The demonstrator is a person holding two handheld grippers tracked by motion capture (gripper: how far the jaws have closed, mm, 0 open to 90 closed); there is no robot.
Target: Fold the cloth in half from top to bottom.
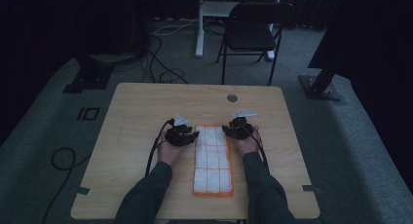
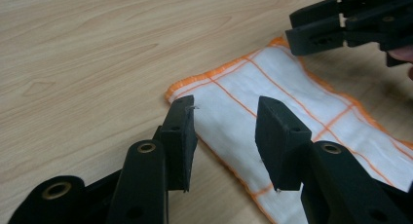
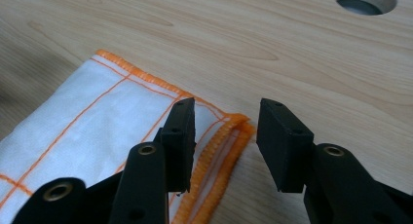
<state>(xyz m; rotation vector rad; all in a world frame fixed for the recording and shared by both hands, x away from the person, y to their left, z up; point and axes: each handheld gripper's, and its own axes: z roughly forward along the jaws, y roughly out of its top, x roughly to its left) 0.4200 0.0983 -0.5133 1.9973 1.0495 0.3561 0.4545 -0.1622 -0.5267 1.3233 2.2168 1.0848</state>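
A folded white cloth (image 1: 213, 158) with orange grid lines and an orange hem lies as a long strip on the wooden table (image 1: 141, 112), running from the front edge toward the middle. My left gripper (image 1: 195, 135) is at the cloth's far left corner. In the left gripper view its jaws (image 2: 225, 107) stand open, with that corner of the cloth (image 2: 292, 112) low between them and untouched. My right gripper (image 1: 226, 130) is at the far right corner. Its jaws (image 3: 226, 109) stand open over the doubled hem of the cloth (image 3: 87, 117). The right gripper (image 2: 311, 36) also reaches in at the left gripper view's top right.
A round cable hole (image 1: 232, 98) is set in the table beyond the right gripper and shows again as a cable hole (image 3: 365, 0) at top right. Behind the table stands a black folding chair (image 1: 255, 27). Cables and stand bases lie on the carpet.
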